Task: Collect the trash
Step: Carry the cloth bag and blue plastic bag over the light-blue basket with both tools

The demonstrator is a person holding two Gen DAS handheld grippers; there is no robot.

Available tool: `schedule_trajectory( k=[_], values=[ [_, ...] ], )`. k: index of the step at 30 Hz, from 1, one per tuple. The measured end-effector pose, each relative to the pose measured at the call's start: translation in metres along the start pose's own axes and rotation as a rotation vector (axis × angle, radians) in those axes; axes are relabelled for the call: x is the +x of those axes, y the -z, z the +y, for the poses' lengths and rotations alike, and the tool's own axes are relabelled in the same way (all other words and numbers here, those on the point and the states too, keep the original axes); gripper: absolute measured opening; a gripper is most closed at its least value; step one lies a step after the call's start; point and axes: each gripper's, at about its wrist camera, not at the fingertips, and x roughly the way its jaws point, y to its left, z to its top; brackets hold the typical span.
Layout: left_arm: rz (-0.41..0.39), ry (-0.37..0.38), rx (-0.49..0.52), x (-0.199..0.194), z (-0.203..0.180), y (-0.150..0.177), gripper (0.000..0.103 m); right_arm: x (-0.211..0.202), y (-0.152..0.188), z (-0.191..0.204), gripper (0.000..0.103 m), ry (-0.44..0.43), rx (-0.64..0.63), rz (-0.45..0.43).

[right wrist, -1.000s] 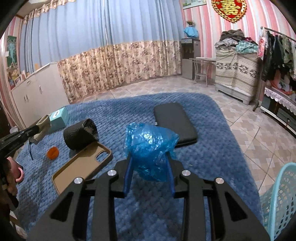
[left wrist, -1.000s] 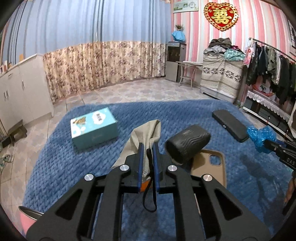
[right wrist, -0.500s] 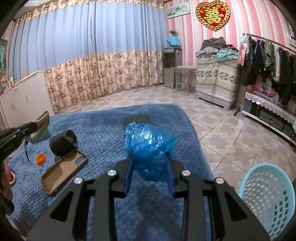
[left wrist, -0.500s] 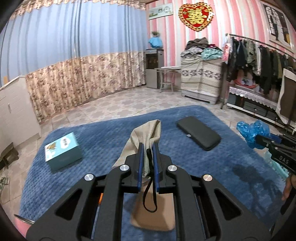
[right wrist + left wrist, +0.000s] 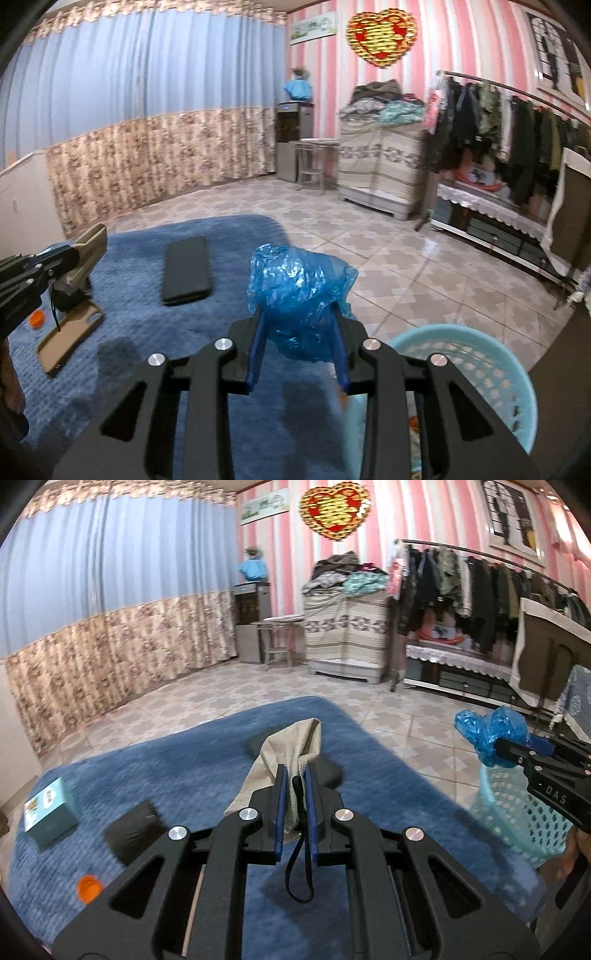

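Observation:
My left gripper (image 5: 294, 771) is shut on a beige cloth pouch (image 5: 295, 742) with a black strap (image 5: 299, 871) hanging down, held above the blue blanket (image 5: 184, 768). My right gripper (image 5: 298, 314) is shut on a crumpled blue plastic bag (image 5: 295, 280), held near the blanket's right edge. The right gripper with the bag (image 5: 487, 734) also shows in the left wrist view, just above the light blue mesh basket (image 5: 517, 819). In the right wrist view the basket (image 5: 480, 369) stands on the floor at lower right.
On the blanket lie a teal box (image 5: 50, 812), a black ribbed cylinder (image 5: 133, 830), an orange cap (image 5: 88, 888), a tan phone case (image 5: 70, 332) and a black flat case (image 5: 186, 269). A clothes rack (image 5: 517, 122) stands on the tiled floor at right.
Both grippers have swung to the right with their loads. The basket has come into view below the right gripper. The blue bag is now over the blanket's edge near the basket.

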Motion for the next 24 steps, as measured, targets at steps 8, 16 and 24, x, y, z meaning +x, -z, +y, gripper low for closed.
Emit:
schedule_trajectory(
  k=[8, 16, 24],
  values=[
    [-0.030, 0.124, 0.012, 0.017, -0.074, -0.018, 0.008, -0.012, 0.005, -0.063, 0.031, 0.128, 0.043, 0.006],
    [-0.023, 0.266, -0.031, 0.034, -0.158, -0.038, 0.008, -0.033, 0.016, -0.138, 0.031, 0.248, 0.154, 0.005],
    [-0.003, 0.328, 0.107, 0.038, -0.224, -0.021, 0.008, -0.038, 0.027, -0.168, 0.031, 0.317, 0.264, 0.010]
  ],
)
